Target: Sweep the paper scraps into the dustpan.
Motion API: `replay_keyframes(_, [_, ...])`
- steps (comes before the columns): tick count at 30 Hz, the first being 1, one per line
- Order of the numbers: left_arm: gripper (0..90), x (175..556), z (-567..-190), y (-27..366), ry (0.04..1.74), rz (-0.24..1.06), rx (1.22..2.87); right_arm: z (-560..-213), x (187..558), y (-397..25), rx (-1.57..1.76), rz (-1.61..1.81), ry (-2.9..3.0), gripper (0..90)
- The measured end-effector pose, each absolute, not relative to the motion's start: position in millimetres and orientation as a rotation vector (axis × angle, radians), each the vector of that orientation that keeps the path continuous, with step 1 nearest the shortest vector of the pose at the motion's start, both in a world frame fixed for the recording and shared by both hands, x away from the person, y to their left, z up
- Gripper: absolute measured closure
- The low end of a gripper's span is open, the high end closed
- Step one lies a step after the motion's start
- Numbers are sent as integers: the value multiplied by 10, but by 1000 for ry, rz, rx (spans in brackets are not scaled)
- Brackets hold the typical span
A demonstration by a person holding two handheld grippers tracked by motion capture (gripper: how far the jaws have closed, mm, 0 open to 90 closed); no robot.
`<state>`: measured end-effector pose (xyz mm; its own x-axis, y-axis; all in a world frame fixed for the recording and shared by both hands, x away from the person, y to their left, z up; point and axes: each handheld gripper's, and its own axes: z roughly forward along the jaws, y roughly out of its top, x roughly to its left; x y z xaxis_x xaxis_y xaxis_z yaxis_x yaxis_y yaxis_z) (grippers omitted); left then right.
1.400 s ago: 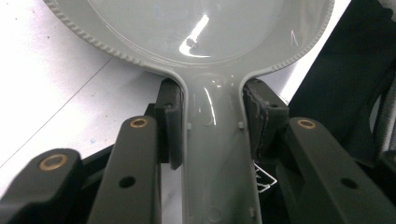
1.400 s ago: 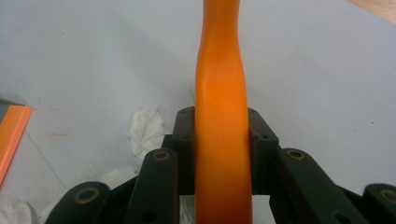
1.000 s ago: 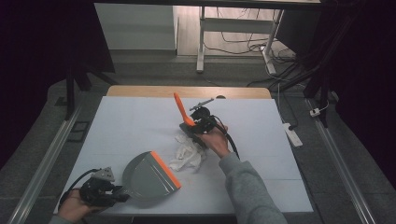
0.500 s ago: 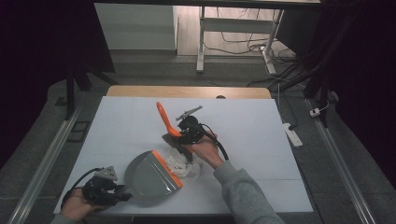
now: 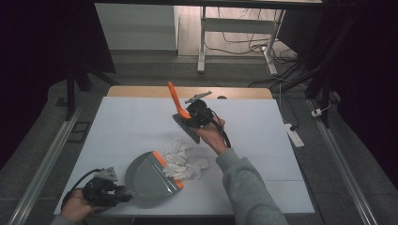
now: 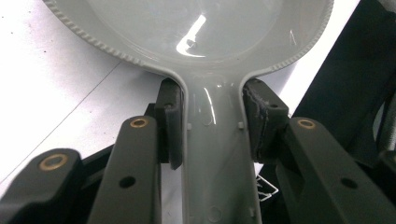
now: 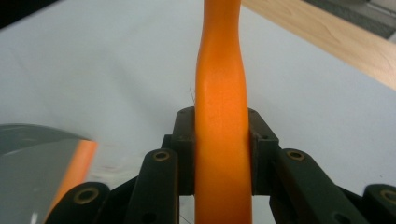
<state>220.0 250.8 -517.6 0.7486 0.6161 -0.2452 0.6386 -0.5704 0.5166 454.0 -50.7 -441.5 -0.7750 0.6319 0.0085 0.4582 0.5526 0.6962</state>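
Lifted back from the tissues (image 5: 182,159), the right tool (image 5: 196,117) clamps the brush (image 5: 177,107); the left tool (image 5: 109,193) clamps the dustpan (image 5: 150,176).

High view: fixed above the near edge of the table (image 5: 141,117), facing forward and down, far enough to take in the whole top. Left gripper view: rides the left claw (image 6: 212,121), very close on the grey dustpan (image 6: 210,37) handle. Right gripper view: rides the right claw (image 7: 223,140), close on the orange brush handle (image 7: 222,93). All three views share the dustpan.
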Motion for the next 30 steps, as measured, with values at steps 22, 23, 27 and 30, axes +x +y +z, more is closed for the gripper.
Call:
replay_keyframes(22, [620,2196,-5178,2494,946,-46,2351,-4762,4397,-203,854,974,2720,702])
replay_keyframes(23, [620,2197,-5176,2491,947,-45,2351,-4757,4359,-191,842,973,2729,702])
replay_keyframes(27, [620,2205,-5176,2484,945,-45,2355,-4759,4204,-145,787,986,2755,702])
replay_keyframes(30, [620,2208,-5175,2485,945,-47,2354,-4756,4092,-101,751,1007,2786,702])
